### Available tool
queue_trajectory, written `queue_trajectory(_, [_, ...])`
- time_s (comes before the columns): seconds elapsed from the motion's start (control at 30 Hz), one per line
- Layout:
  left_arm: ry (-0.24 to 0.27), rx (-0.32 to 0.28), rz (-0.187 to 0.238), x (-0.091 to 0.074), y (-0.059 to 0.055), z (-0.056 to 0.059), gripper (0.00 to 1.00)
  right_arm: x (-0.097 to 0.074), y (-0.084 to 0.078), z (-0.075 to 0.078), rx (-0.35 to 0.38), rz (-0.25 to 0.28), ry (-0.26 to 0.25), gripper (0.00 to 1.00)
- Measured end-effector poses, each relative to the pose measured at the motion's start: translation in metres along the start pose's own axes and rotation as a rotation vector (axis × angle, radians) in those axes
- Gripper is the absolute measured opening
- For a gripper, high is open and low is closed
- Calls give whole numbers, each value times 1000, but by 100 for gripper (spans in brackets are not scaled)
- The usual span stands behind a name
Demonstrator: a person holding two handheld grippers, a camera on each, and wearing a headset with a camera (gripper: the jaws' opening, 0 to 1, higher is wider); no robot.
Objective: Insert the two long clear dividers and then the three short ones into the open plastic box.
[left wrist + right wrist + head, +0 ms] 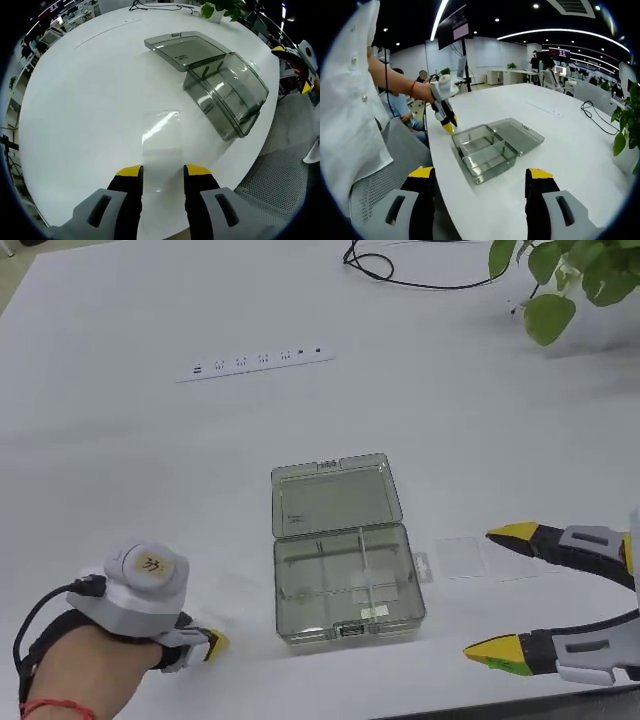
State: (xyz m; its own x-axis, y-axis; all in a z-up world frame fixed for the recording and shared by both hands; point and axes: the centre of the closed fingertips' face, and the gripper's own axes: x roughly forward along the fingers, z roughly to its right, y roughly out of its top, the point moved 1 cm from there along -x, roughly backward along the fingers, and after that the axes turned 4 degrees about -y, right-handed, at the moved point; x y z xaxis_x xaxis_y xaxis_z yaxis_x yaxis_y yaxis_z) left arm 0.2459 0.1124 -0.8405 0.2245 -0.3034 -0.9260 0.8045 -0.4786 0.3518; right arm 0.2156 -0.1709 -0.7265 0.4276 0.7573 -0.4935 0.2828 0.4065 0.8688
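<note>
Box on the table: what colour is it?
The box is see-through smoky grey, lid and base alike; the head view shows it best.

The head view looks steeply down from above the near edge of the white worktop (120, 440), with the open plastic box (335, 500) just below mid-frame. The left gripper view rides low and close over the worktop, facing the box from the person's left. The right gripper view looks from the opposite side, higher and farther back, toward the left gripper (449, 127). All three share the box.
</note>
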Motion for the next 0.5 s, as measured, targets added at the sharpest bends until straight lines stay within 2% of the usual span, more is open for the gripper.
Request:
queue_trajectory(0.27, [-14, -36, 39, -3, -2, 3, 30, 1, 8, -4, -6, 3, 1, 74])
queue_trajectory(0.4, [-29, -69, 83, -8, 1, 4, 30, 2, 16, -7, -11, 7, 7, 74])
queue_trajectory(0.5, [-50, -107, 132, -13, 7, 7, 30, 3, 21, -8, -4, 4, 7, 74])
